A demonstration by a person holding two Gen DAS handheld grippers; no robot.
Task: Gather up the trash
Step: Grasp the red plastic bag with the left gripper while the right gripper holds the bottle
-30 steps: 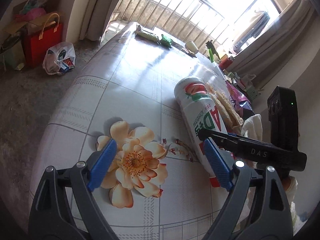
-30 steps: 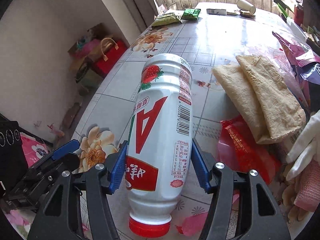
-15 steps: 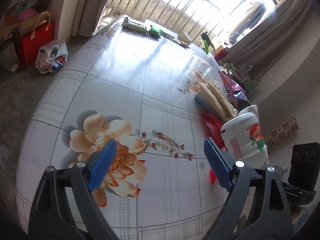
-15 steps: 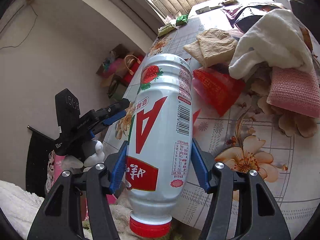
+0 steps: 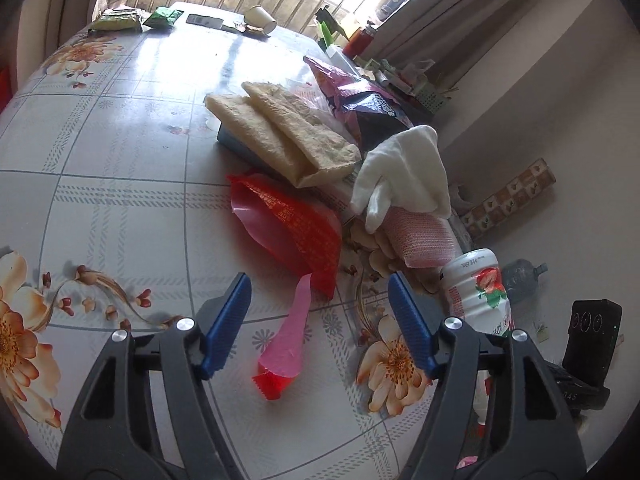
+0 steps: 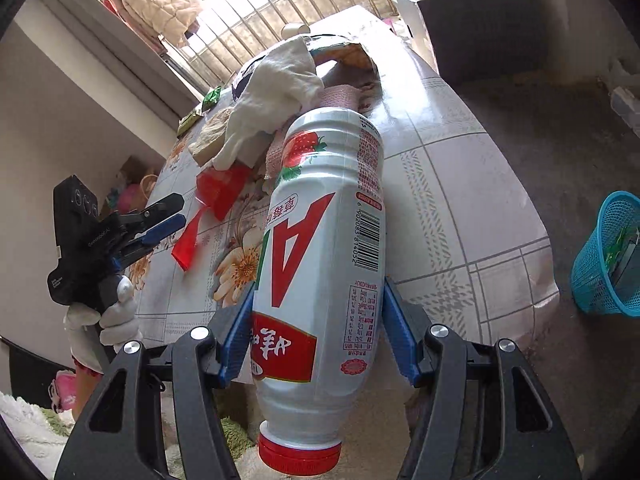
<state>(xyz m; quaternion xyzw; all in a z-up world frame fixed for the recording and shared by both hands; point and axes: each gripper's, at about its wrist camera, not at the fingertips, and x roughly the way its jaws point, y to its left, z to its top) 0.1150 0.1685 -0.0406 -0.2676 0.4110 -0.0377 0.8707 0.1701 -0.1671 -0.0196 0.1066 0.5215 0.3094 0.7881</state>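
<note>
Between the blue pads of the right hand-held gripper, a white drink bottle is clamped at its lower body, red cap toward the camera and base pointing away, held in the air off the near edge of the tabletop. The step in hand, judged from this, is the carry of a picked-up piece of trash. Beyond and to the right, on the floor, stands a blue mesh basket (it already holds some items, not identifiable), the likely drop point. The next move calls for swinging the bottle rightward over the basket's rim before the pads let go.

In front of the left hand-held gripper, whose jaws stand apart with nothing between them, a torn red wrapper strip lies on the tabletop just beyond the pads. Farther on lies a larger red wrapper, then a white glove on a pink cloth, then folded tan cloths. At the far end sit green packets and a paper cup. The strip looks the nearest next pickup for the left; it is thin and flat, so the pads would need to come low.
</note>
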